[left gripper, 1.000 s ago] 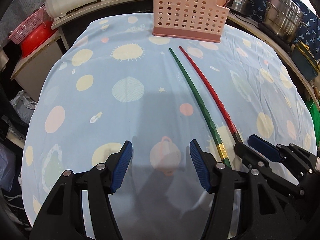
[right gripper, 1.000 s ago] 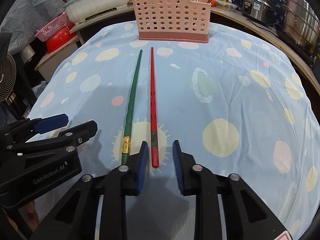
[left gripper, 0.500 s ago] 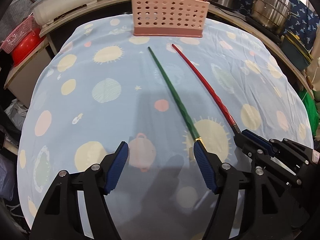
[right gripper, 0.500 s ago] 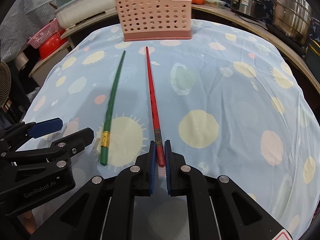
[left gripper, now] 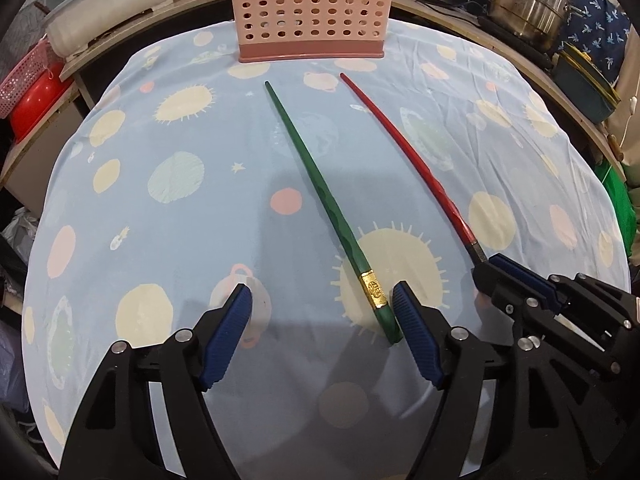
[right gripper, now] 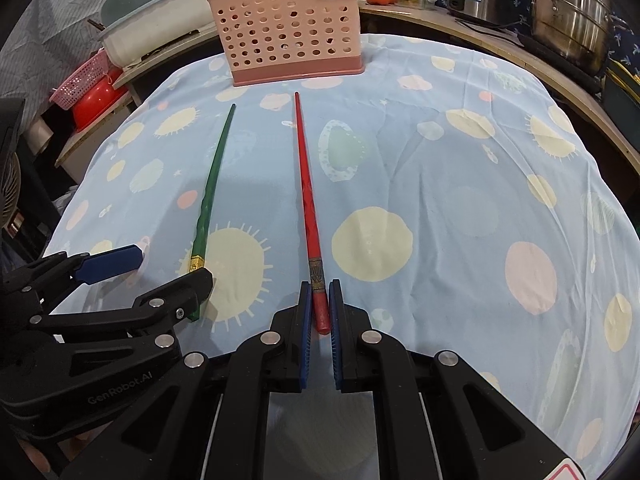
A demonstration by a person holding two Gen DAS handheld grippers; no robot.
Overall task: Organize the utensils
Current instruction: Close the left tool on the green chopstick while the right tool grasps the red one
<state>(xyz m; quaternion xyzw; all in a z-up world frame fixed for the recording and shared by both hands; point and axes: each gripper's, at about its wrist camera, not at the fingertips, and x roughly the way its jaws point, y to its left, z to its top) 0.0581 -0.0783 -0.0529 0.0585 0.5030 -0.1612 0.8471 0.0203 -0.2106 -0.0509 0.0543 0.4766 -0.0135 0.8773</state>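
Our right gripper (right gripper: 320, 304) pinches the thick butt end of the red chopstick (right gripper: 306, 184), both blue pads pressed against it just behind its dark patterned band. Our left gripper (left gripper: 322, 312) has just been opening and stands spread wide, with the blunt end of the green chopstick (left gripper: 320, 192) lying between its fingers, close beside the right-hand pad (left gripper: 414, 330) but not squeezed by either. Both chopsticks lie flat on the pale blue cloth (right gripper: 460, 200) printed with suns and planets, side by side with a gap between them, their thin tips pointing toward the pink perforated utensil holder (right gripper: 288, 28), which stands upright at the far edge of the cloth. Steel pots (right gripper: 568, 12) sit on the counter beyond.
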